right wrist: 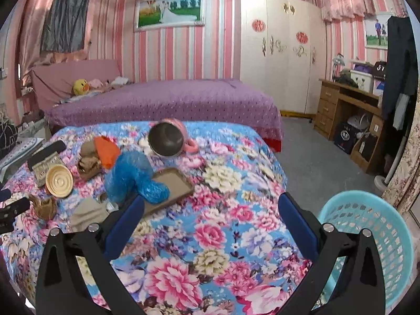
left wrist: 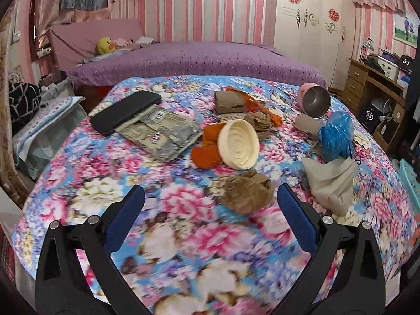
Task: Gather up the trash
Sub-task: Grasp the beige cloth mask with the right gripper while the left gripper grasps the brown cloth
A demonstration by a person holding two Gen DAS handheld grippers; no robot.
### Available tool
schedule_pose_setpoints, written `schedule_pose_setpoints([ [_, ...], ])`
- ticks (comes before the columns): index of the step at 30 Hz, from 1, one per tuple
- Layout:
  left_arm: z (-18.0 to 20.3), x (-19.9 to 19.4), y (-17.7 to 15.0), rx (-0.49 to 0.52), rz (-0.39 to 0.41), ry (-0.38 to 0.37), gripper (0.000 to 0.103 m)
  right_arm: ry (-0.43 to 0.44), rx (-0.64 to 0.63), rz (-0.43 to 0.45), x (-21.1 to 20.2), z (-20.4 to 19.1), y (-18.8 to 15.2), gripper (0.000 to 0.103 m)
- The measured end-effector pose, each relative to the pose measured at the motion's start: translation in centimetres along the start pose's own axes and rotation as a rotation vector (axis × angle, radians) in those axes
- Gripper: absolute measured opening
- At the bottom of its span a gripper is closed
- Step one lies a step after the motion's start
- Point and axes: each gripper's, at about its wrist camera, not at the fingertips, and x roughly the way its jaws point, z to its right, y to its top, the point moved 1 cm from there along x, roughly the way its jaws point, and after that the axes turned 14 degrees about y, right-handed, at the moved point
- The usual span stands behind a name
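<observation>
Two handheld grippers are hovering over a floral-quilted table [left wrist: 183, 249] strewn with litter, the left gripper [left wrist: 210, 204] with its blue-padded fingers [left wrist: 123, 223] spread wide and holding nothing, the right gripper [right wrist: 211, 210] likewise gaping and empty. A crumpled brown paper wad [left wrist: 248, 193] is lying just ahead of the left gripper, slightly toward its right finger, with a beige paper bag [left wrist: 329, 181] beside it and a cream plastic lid [left wrist: 239, 144] leaning against orange peel [left wrist: 206, 149] farther back. A blue plastic bag [right wrist: 136, 178] is resting partly on a brown tray [right wrist: 170, 186] just beyond the right gripper's left finger, while the turquoise basket [right wrist: 367, 249] (the likely destination for the rubbish) is waiting off the table edge at lower right.

The hazards are looking plain: the soft quilt may be bunching up into the jaws along with the wad, the light paper may be slipping from a shallow pinch, and a sweep at the blue bag risks dragging the tray or nudging the pink metal bowl [right wrist: 168, 139] lying on its side behind it. A black wallet-like case [left wrist: 126, 113] is sitting among the scraps and could be mistaken for trash
</observation>
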Motion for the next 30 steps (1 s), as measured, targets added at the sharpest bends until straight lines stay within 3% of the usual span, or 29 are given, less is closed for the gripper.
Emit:
schedule_pose_setpoints([
  [7,2.5,1.9,-0.2,0.018,-0.056,-0.025,0.096,0.005,0.031,-0.016,0.0,0.7,-0.4,0.099],
  [9,2.9,2.1,-0.3,0.025,-0.063,-0.049,0.086,0.018,0.019,-0.029,0.2,0.3,-0.5,0.099],
  [13,3.5,2.1,-0.7,0.062,-0.082,-0.111,0.047,0.034,-0.023,-0.046,0.5,-1.3,-0.9,0.099],
  [19,2.1,0.0,-0.6,0.047,-0.031,-0.103,0.047,0.087,-0.076,-0.066,1.0,-5.0,-1.5,0.099],
  [22,0.5,-0.9,-0.6,0.034,-0.007,-0.055,0.047,0.119,-0.101,-0.085,1.7,-7.0,-1.9,0.099],
  [30,-3.2,-0.7,-0.8,-0.036,-0.028,0.012,0.047,0.176,-0.105,-0.188,5.6,-11.1,-2.7,0.097],
])
